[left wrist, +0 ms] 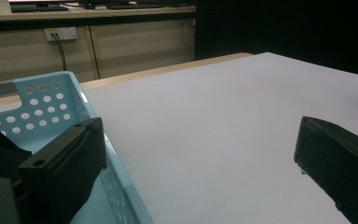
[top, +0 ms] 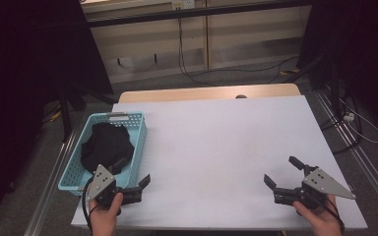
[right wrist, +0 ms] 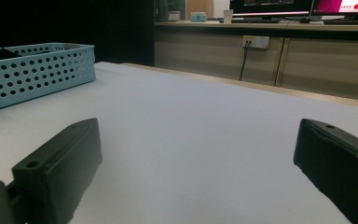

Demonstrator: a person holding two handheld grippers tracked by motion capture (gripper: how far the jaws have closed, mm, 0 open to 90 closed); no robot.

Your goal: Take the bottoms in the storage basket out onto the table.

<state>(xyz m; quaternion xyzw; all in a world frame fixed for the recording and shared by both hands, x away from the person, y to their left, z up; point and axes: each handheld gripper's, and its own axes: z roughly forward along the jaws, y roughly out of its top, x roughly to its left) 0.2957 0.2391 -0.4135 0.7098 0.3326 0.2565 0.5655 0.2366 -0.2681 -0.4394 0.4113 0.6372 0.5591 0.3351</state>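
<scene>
Dim room, wood-panel cabinets w/ cables at the top of the high view; below them the white tabletop point(top: 216, 142) takes the mid frame. At left of frame sits a light-blue perforated plastic basket point(top: 139, 129) holding a crumpled black cloth point(top: 106, 145).

My left gripper point(top: 134, 173) is at lower left, jaws spread wide w/ nothing between them, straddling the basket's near right corner. In the left gripper view one jaw is over the basket, the other over bare tabletop, cloth at the far left edge. The cloth lies just up-left of this gripper, close but not touched.

My right gripper point(top: 281, 170) is at lower right, also wide and empty, well apart from the basket.

Step, I'd say: fetch the cloth. Best swing left over the rim, come down on a raised fold, avoid the wall, then close.
</scene>
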